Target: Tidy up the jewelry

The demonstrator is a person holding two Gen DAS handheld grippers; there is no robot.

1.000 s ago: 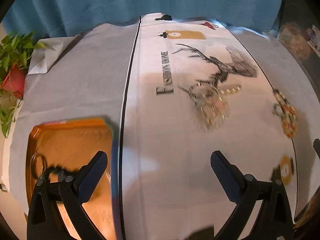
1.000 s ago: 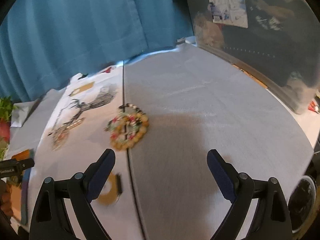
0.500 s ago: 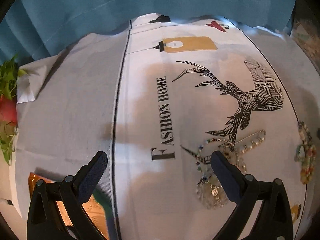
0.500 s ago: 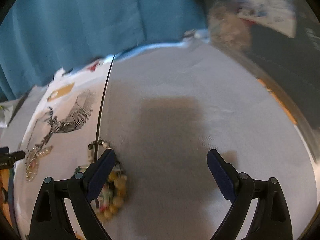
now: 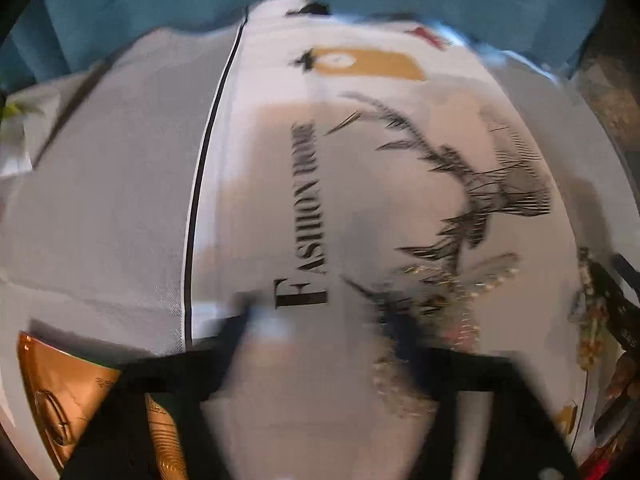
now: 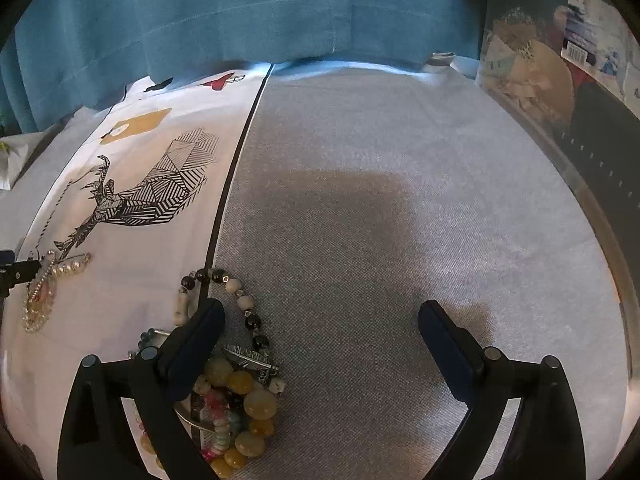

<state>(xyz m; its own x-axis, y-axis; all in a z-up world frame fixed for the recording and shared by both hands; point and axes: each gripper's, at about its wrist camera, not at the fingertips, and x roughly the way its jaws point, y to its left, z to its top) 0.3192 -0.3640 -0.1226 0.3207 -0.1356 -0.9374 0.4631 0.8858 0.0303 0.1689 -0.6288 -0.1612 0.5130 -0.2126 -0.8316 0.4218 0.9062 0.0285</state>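
Observation:
In the right wrist view my right gripper (image 6: 320,320) is open and empty, low over the cloth. A pile of bead bracelets (image 6: 236,392) with yellow, black and white beads lies under its left finger (image 6: 200,332). A pearl and crystal necklace (image 6: 44,288) lies at the far left. The left wrist view is heavily blurred. My left gripper (image 5: 324,332) is open, its fingers smeared. The necklace (image 5: 436,312) lies by its right finger. An orange tray (image 5: 60,392) sits at the lower left. The bracelets (image 5: 592,320) lie at the right edge.
A white cloth printed with a deer (image 6: 148,192) and "FASHION HOME" (image 5: 308,216) meets grey cloth (image 6: 380,220) at a black seam. A blue curtain (image 6: 240,8) hangs behind. Cluttered bins (image 6: 560,80) stand at the right.
The right gripper moved down and left, closer to the bracelets. The left gripper swung back and is moving fast, so its view blurred and the tray came back into view.

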